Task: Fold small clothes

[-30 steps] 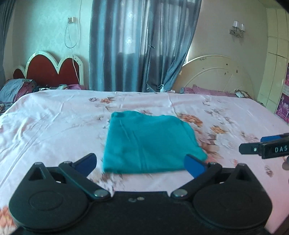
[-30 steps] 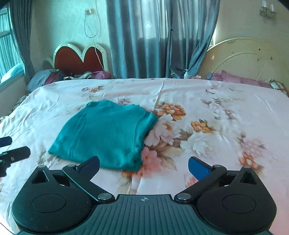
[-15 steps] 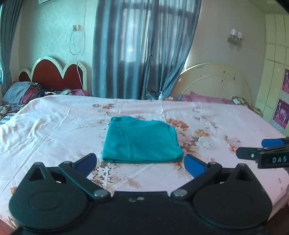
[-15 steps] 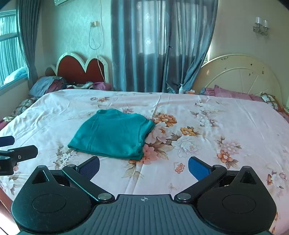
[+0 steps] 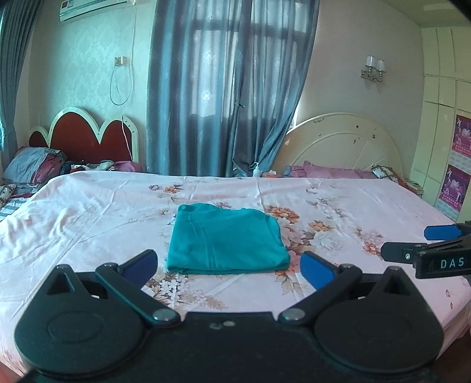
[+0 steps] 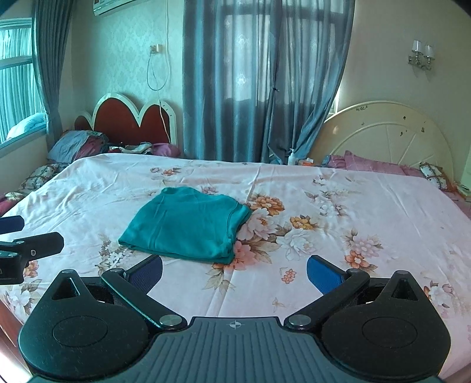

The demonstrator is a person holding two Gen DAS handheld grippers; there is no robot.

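Currently, the teal garment [image 5: 226, 238] lies folded into a flat, roughly rectangular packet near the middle of the bed [image 5: 88, 224], on the pink floral sheet. Its folded edges are stacked along the near side and the right side, where 2 or more layers show in the right wrist view [image 6: 188, 224]. No claw touches it.

Left gripper [image 5: 228, 266] hangs low over the near part of the bed, just short of the garment, its 2 blue-padded fingers spread wide and holding nothing. Right gripper [image 6: 234, 274] sits alongside, to the right of the garment and likewise short of it, fingers parted and bare; its side profile shows at the right edge of the left wrist view [image 5: 426, 250].

Beyond the bed stand blue-grey curtains [image 5: 229, 88], with a red heart-shaped headboard [image 5: 85, 138] to the left and a cream rounded headboard [image 5: 341, 144] to the right. Pink pillows [image 5: 329, 172] lie at the foot of the cream one. Mounted high on the left wall is an air conditioner [image 5: 97, 8]; a twin wall lamp [image 5: 372, 69] hangs on the right wall.
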